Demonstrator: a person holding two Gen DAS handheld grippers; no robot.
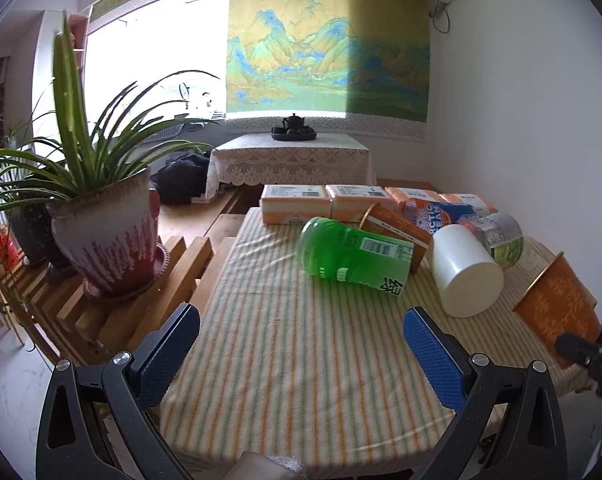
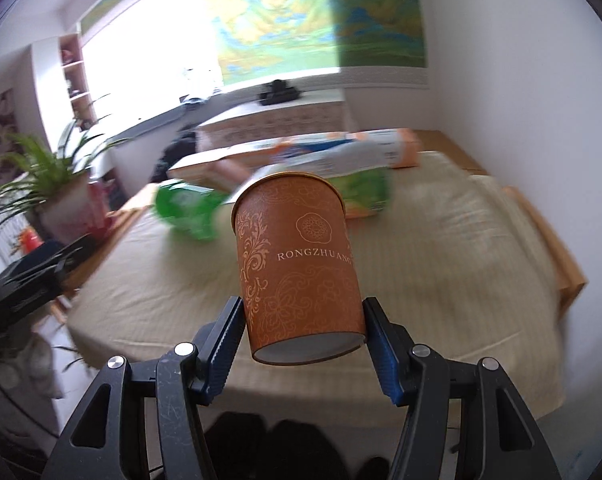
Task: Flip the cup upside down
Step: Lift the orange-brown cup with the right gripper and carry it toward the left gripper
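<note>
My right gripper [image 2: 305, 316] is shut on an orange paper cup [image 2: 301, 264] marked RONGZHUANG and holds it above the striped tablecloth [image 2: 441, 264]. Its fingers press the cup's sides near the base; the rim points away from the camera. In the left wrist view the same cup [image 1: 557, 312] hangs tilted at the table's right edge. My left gripper [image 1: 301, 332] is open and empty above the near part of the cloth [image 1: 285, 340].
A green bottle [image 1: 353, 252], a white cup [image 1: 465, 270], a second orange cup [image 1: 397, 228] and other bottles lie on the table's far half. Tissue packs [image 1: 293, 204] line the back edge. A potted plant [image 1: 109, 236] stands on a wooden rack at left.
</note>
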